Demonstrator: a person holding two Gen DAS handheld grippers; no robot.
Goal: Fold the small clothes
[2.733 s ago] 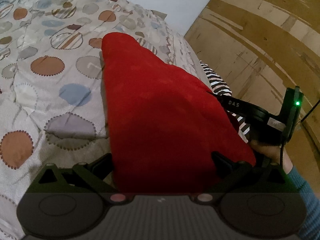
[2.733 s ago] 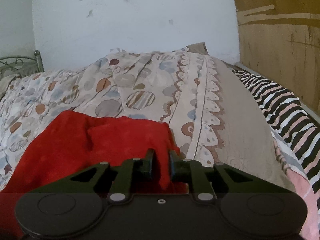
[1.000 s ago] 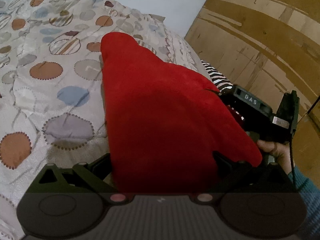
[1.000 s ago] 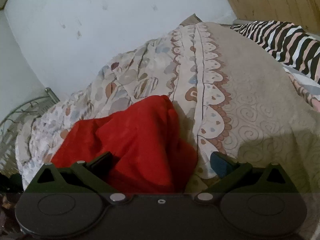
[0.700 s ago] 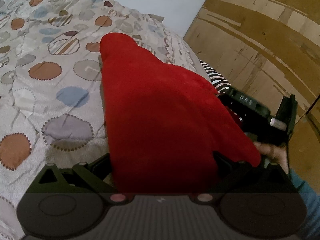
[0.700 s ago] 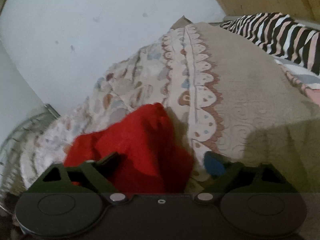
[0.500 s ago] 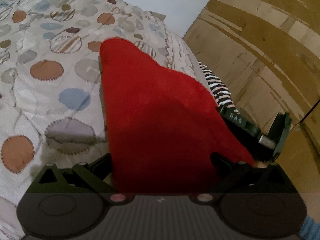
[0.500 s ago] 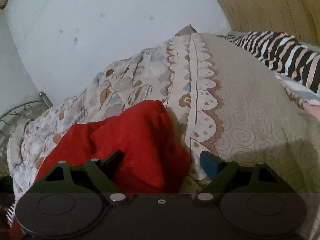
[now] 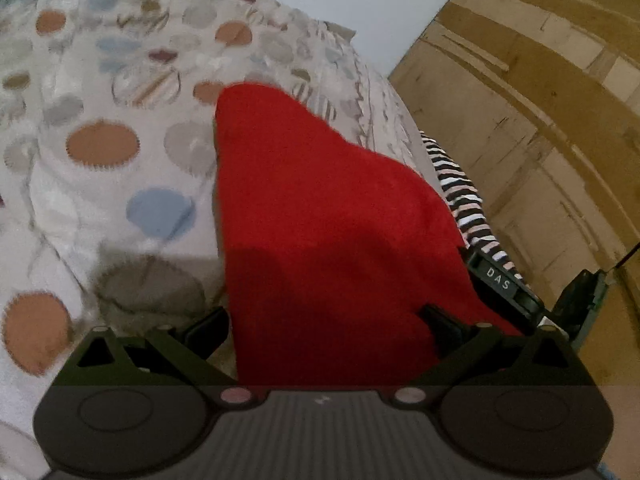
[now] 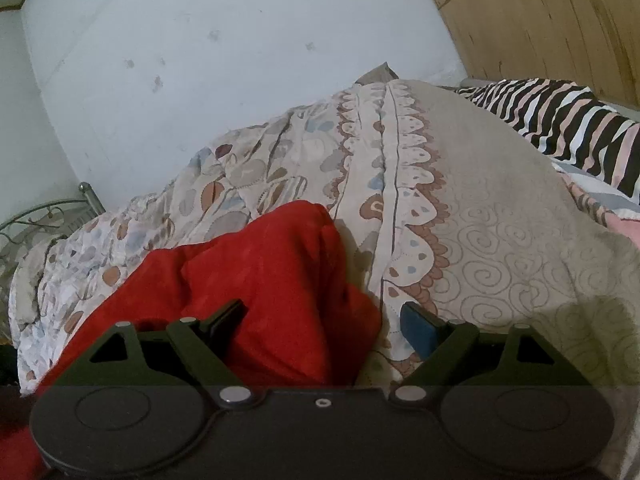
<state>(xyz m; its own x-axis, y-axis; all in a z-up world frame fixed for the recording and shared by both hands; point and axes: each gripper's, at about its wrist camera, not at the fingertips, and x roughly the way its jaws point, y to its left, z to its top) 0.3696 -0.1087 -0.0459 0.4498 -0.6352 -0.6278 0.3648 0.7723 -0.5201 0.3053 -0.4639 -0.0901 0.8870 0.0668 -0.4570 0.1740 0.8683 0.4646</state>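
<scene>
One red cloth (image 9: 332,240) — laid on patterned bedspread (image 10: 480,260); left claw (image 9: 326,320) and right claw (image 10: 328,318) spread apart around it, unclamped.

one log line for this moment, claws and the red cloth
phase: mid fold | red cloth: on patterned bedspread | left claw: open, cloth between jaws | right claw: open, straddling cloth edge

The left claw (image 9: 324,328) is seen with its fingers spread wide, one on either side of the red cloth (image 9: 320,220), which lies between them; whether the pads press on it cannot be told; the right claw (image 10: 324,320) is held wide open over the same cloth's edge, its left finger (image 10: 226,318) resting on the cloth, its blue-padded right finger (image 10: 418,330) clear of it.
</scene>
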